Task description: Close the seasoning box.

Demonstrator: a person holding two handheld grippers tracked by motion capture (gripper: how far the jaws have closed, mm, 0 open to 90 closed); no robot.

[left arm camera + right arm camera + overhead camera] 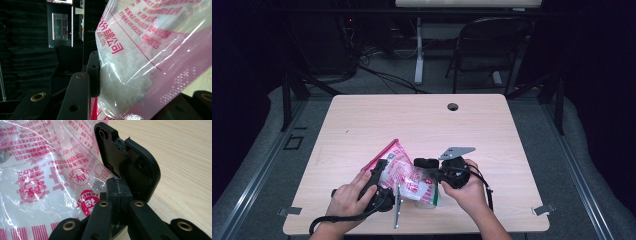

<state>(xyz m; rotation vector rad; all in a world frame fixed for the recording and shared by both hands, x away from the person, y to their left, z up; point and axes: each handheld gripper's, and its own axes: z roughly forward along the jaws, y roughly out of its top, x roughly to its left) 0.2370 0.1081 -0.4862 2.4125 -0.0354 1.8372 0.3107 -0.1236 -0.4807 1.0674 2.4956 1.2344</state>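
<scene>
The pink-printed plastic bag (404, 175) lies tilted on the counter (422, 125) between both hands, its long axis running up-left, the left gripper (379, 172) with jaws part-closed on its filled body, the right gripper (428, 165) pinched tight on its thin edge

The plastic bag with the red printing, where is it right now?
In the high view the plastic bag is at the near middle of the wooden table, held up between the left gripper and the right gripper, both clamped on it.
</scene>
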